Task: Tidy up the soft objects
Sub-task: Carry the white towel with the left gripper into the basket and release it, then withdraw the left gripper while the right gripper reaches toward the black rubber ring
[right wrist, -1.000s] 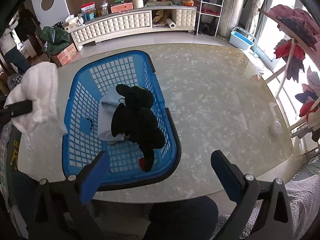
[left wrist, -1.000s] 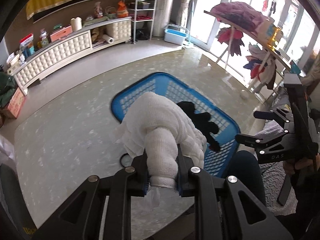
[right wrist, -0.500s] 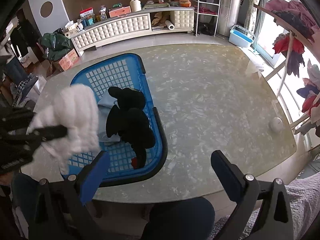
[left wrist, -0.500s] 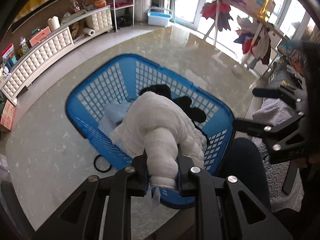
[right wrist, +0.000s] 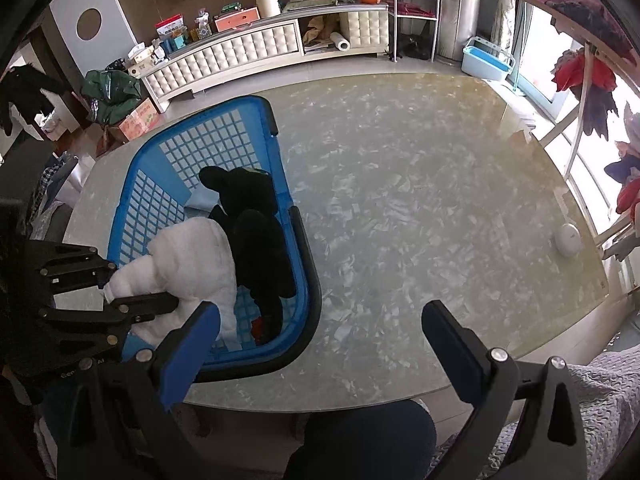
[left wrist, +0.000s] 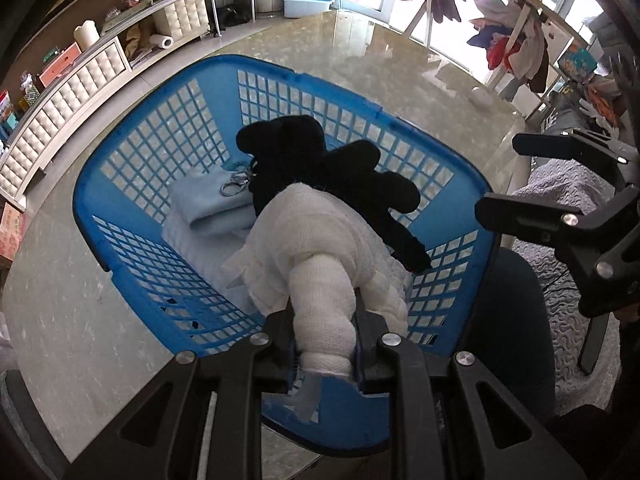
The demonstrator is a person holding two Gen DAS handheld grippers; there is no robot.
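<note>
My left gripper [left wrist: 324, 344] is shut on a white knitted cloth [left wrist: 320, 248] and holds it over the near end of the blue laundry basket [left wrist: 132, 152]. The cloth also shows in the right wrist view [right wrist: 188, 260], over the basket [right wrist: 180, 152]. In the basket lie a black plush toy [left wrist: 320, 168], also in the right wrist view [right wrist: 256, 232], and a light blue folded cloth [left wrist: 208, 208] with a metal clip on it. My right gripper [right wrist: 320, 336] is open and empty, over the table's near edge to the right of the basket.
The basket stands on a glossy marble table [right wrist: 420, 200]. A small white round object [right wrist: 566, 240] sits near its right edge. A white sideboard [right wrist: 240, 56] with clutter stands beyond. Clothes hang on a rack [right wrist: 580, 60] at the right. A grey quilted cover [left wrist: 560, 300] lies beside the table.
My left gripper has carried the white cloth from beside the basket's left to over its near end, and lower. The right gripper has stayed open and drifted slightly right.
</note>
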